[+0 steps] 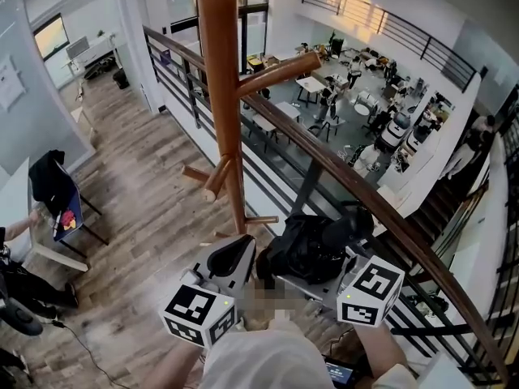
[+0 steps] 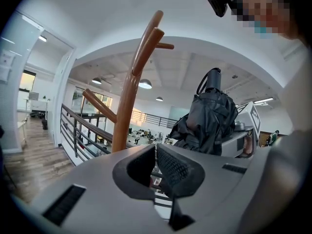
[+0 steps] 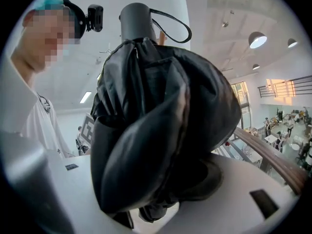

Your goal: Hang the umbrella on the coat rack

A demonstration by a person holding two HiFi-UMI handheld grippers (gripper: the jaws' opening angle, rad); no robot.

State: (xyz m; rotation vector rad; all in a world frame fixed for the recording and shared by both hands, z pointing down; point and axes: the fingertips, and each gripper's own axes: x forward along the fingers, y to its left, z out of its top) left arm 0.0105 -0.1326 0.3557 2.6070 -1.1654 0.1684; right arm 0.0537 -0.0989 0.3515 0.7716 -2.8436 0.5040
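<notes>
Right gripper (image 1: 347,237): clamped on the umbrella (image 3: 161,121). In the right gripper view the black folded fabric bulges out over both jaws and hides their tips. The umbrella stands roughly upright out of the gripper with its grey handle (image 3: 135,21) uppermost. A thin black wrist strap (image 3: 176,27) loops off the handle to the right.

Left gripper (image 2: 155,167): jaws drawn together, with only a thin slit between the ribbed pads and nothing in it. It is held to the left of the umbrella, just beside it and not touching it.

Coat rack (image 1: 219,96): a round brown wooden pole on the plank floor (image 1: 138,217), close against the balcony railing (image 1: 340,177). In the head view an upper peg (image 1: 280,73) angles out to the right, and a lower peg (image 1: 212,183) juts toward the camera. The left gripper view shows more pegs branching near the top of the pole.

Umbrella position: in the air, held just to the right of the pole and well below the upper peg. It sits between the pole and the railing's wooden handrail. It rests on no peg, and the strap hangs free. From these views I cannot tell whether the fabric brushes the pole.

The person's head and white shirt appear behind the umbrella in the right gripper view.
</notes>
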